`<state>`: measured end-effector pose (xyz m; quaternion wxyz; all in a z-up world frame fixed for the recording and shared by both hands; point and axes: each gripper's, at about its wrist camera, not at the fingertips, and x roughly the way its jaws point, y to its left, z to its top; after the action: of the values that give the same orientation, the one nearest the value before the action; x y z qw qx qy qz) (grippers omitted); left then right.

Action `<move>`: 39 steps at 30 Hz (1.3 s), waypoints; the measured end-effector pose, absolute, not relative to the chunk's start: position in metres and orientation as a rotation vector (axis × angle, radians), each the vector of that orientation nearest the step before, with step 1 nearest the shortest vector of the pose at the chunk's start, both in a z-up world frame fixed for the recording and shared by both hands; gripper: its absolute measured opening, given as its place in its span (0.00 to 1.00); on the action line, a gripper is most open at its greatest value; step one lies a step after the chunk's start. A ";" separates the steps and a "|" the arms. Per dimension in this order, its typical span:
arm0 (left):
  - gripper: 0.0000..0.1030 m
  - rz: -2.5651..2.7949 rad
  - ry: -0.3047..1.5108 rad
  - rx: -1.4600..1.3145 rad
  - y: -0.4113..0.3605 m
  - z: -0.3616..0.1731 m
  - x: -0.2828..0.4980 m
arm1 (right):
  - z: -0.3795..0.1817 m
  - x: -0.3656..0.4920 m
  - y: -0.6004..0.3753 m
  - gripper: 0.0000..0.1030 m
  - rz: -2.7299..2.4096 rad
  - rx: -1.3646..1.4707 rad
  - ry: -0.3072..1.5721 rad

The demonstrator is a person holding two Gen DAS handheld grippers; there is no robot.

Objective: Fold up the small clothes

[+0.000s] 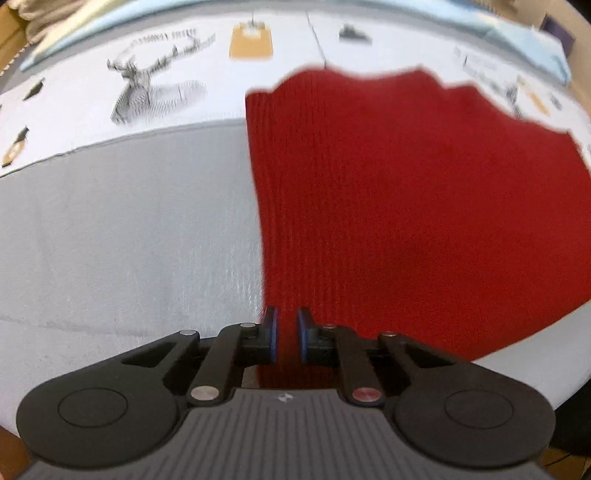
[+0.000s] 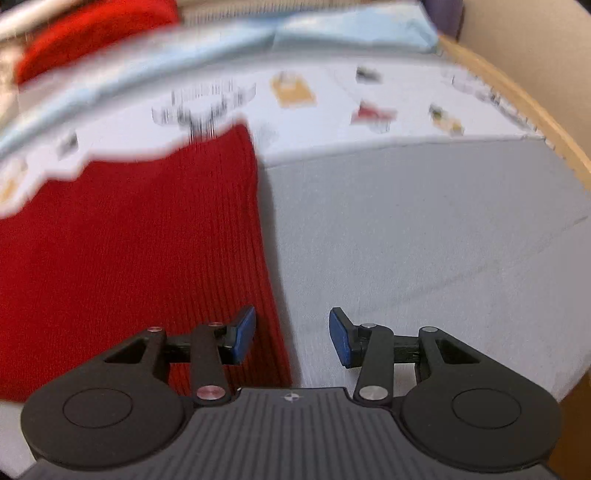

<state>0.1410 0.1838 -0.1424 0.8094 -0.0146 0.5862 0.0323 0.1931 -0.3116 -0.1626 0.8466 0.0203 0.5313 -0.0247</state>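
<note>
A red ribbed knit garment [image 1: 424,206] lies spread on a grey cloth surface [image 1: 129,240]; it also shows in the right wrist view [image 2: 129,251]. My left gripper [image 1: 287,336] sits at the garment's near left corner, its blue-padded jaws nearly closed with red knit between them. My right gripper [image 2: 291,334] is open at the garment's right edge, its left fingertip [image 2: 243,332] over the red knit and its right fingertip [image 2: 341,336] over bare grey cloth. Both views are motion-blurred.
Beyond the grey cloth lies a white printed sheet [image 1: 166,81] with a deer drawing and small orange and black pictures. A light blue fabric band [image 2: 332,33] runs behind it. A wooden rim [image 2: 517,99] curves at the right. Another red item [image 2: 92,33] lies far left.
</note>
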 end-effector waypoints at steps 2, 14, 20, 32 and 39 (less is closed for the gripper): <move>0.15 0.068 1.232 0.002 0.182 -0.140 0.139 | -0.172 0.193 -0.305 0.46 -0.064 0.013 1.179; 0.31 0.108 0.981 -0.146 0.215 -0.070 0.104 | -0.107 0.163 -0.269 0.50 -0.018 0.071 0.818; 0.37 0.158 0.880 -0.194 0.248 -0.032 0.081 | -0.157 0.185 -0.243 0.54 -0.016 0.081 1.134; 0.43 0.278 0.850 -0.316 0.320 -0.012 0.040 | -0.139 0.137 -0.139 0.39 0.137 -0.067 0.877; 0.43 0.304 0.851 -0.350 0.336 -0.009 0.034 | -0.138 0.116 -0.067 0.30 0.349 -0.056 0.853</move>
<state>0.0337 0.3360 -0.0093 0.8848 -0.1682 0.4092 0.1462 0.1163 -0.0675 -0.1375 0.8952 -0.0271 0.4117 0.1685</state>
